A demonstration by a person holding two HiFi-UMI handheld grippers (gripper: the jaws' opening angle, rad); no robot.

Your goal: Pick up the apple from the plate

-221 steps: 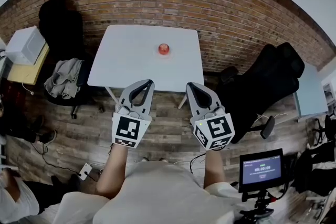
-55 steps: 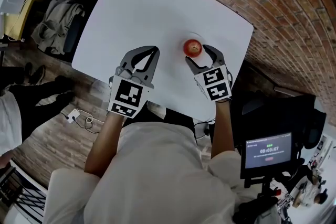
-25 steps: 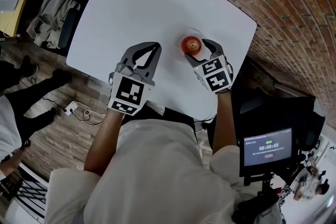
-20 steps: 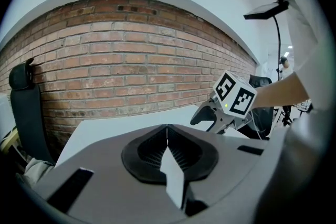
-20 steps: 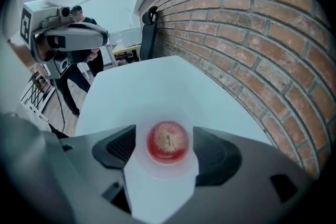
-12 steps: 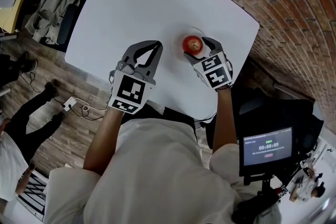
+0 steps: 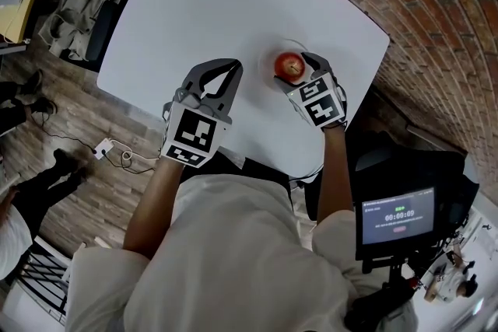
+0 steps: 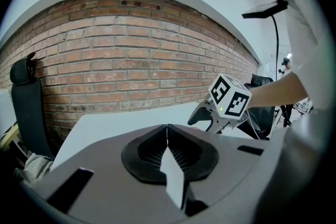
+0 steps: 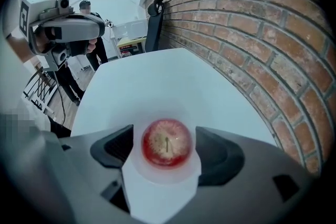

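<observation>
The apple (image 9: 167,141) sits stem up on a white plate (image 9: 161,176) near the brick-wall edge of the white table (image 7: 194,4). The right gripper view shows what the head view cannot: the right gripper (image 9: 166,147) straddles the fruit with its jaws spread wide. They have just been opening, and a thin gap shows on each side, so the dark pads (image 9: 116,147) are not pressing on it. From above, the plate (image 7: 285,48) is only a faint pale ring, and the apple (image 7: 289,66) is partly covered by that gripper (image 7: 296,71) and its marker cube. The left gripper (image 8: 167,126) is clenched, its jaws meeting on nothing in its own view. In the head view it (image 7: 227,71) hovers over bare table beside the plate, apart from the apple.
</observation>
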